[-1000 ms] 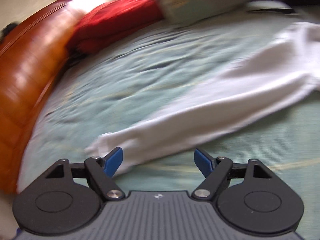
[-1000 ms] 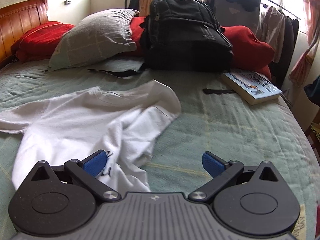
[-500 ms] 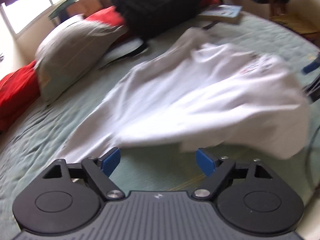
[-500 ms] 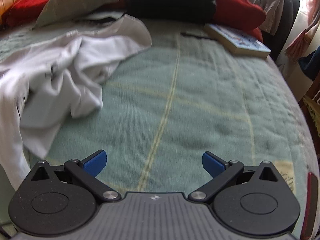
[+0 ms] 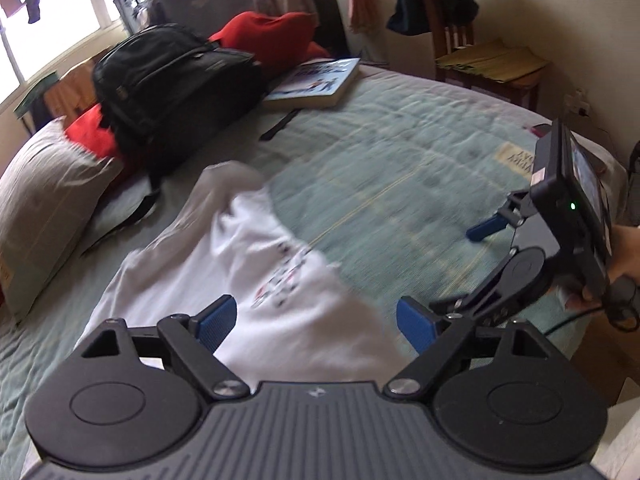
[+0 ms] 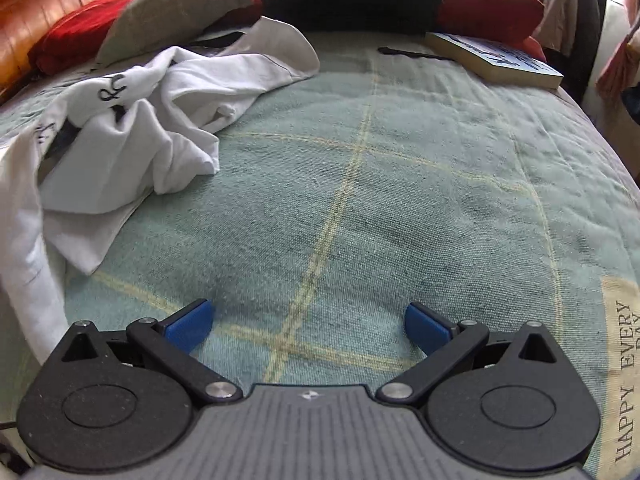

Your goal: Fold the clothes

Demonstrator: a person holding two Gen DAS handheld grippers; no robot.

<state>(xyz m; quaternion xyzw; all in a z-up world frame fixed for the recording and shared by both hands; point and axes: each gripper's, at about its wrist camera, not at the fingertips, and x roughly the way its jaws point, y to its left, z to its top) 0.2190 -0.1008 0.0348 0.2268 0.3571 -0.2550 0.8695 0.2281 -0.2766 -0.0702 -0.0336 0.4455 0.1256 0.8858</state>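
Both grippers released, shirt lying rumpled on the bed.

My left gripper (image 5: pixel 316 322) stands spread and empty right over the near part of the white shirt (image 5: pixel 280 312); my right gripper (image 6: pixel 306 326) is equally spread, over bare bed (image 6: pixel 400 184), with the shirt to its left. I judge the shirt light, limp and prone to bunching; hems or shoulder seams look the best places to pinch.

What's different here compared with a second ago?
The left claw swung from the headboard side toward the bed's foot and now hangs over the white shirt. The shirt, spread out before, lies bunched. Both claws stayed open and empty, the right claw over bare bedspread.
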